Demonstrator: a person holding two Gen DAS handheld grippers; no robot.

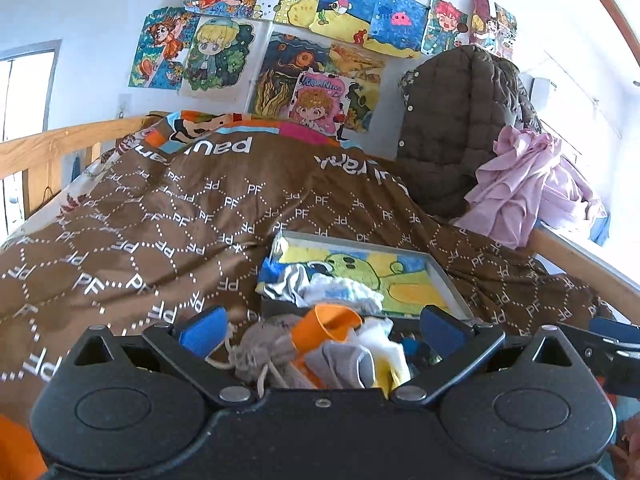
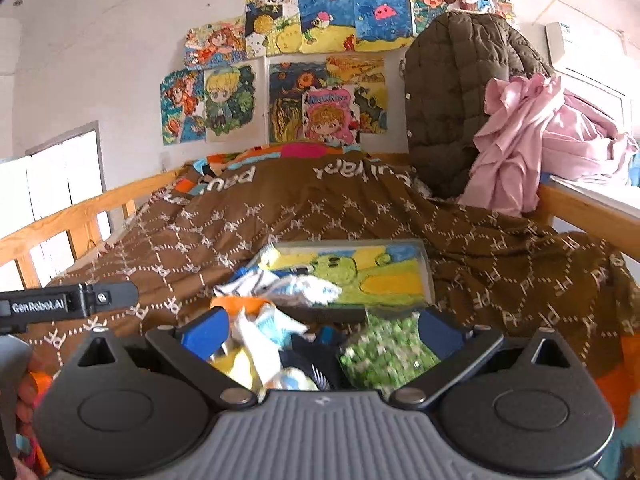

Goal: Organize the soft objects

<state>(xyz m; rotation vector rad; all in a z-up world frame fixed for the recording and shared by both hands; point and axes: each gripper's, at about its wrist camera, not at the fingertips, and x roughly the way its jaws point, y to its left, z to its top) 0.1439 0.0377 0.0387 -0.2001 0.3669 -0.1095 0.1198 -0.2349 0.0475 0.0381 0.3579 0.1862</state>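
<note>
**A:** How far along does the sorting look?

**B:** Early, I'd judge. The pile of soft things (image 1: 320,344) sits heaped on the bed, right in front of both claws, and nothing looks laid out in order yet. The left claw (image 1: 320,330) stands wide open with nothing in it, its blue pads (image 1: 204,326) either side of the heap.

**A:** What's in the pile, left to right?

**B:** At 9 o'clock a grey knitted pouch (image 1: 262,346) with a cream drawstring, fuzzy and limp. Then an orange cup (image 1: 324,326), smooth and rigid, so not a soft thing. At 12 o'clock white and striped cloth (image 1: 320,286) spills over a shallow tray (image 1: 440,276) with a painted yellow-green picture in it.

**A:** And the right side?

**B:** The right claw (image 2: 320,334) is also spread wide and empty. Between its fingers lie crumpled white fabric (image 2: 256,332), something dark, and at 3 o'clock a green speckled piece (image 2: 384,356). Everything rests on the brown printed quilt (image 2: 360,216).
</note>
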